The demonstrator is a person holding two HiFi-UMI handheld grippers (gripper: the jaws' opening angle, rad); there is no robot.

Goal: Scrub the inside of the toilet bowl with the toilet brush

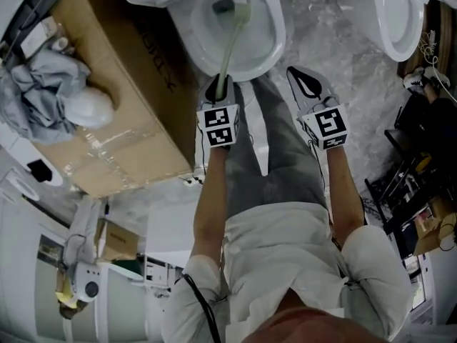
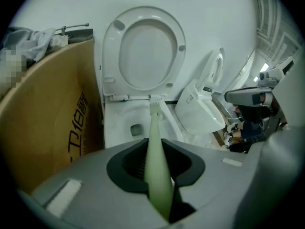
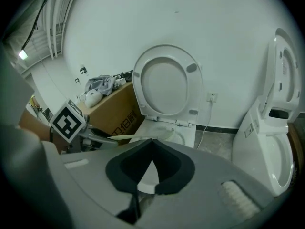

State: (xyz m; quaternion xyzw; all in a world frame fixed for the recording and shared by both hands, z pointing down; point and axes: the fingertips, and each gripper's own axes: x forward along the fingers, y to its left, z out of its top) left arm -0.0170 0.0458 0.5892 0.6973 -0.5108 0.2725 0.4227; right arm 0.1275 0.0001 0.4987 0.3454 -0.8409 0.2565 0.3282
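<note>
**Brush in the bowl, left gripper holding it**

The floor (image 1: pixel 343 63) is grey, marbled stone, and the wall (image 3: pixel 143 23) behind is plain white. The toilet bowl (image 1: pixel 270 45) stands with its seat and lid (image 2: pixel 145 51) raised against the wall.

On its left side a big cardboard box (image 1: pixel 107 120) stands just beside it, with a grey cloth (image 1: pixel 36 98) on top. On the right a strip of bare floor lies between it and a second toilet (image 1: pixel 396 13).

The box carries dark Chinese print with the digits "16" (image 2: pixel 78 123); the rest I cannot read.

The left gripper (image 1: pixel 218 86) has its fingers closed on the pale green handle of the toilet brush (image 1: pixel 232 41). The brush head is inside the bowl, near the back, beside the drain hole.

The right gripper (image 1: pixel 303 77) hovers in front of the rim, its fingers together at the tips and holding nothing.
</note>
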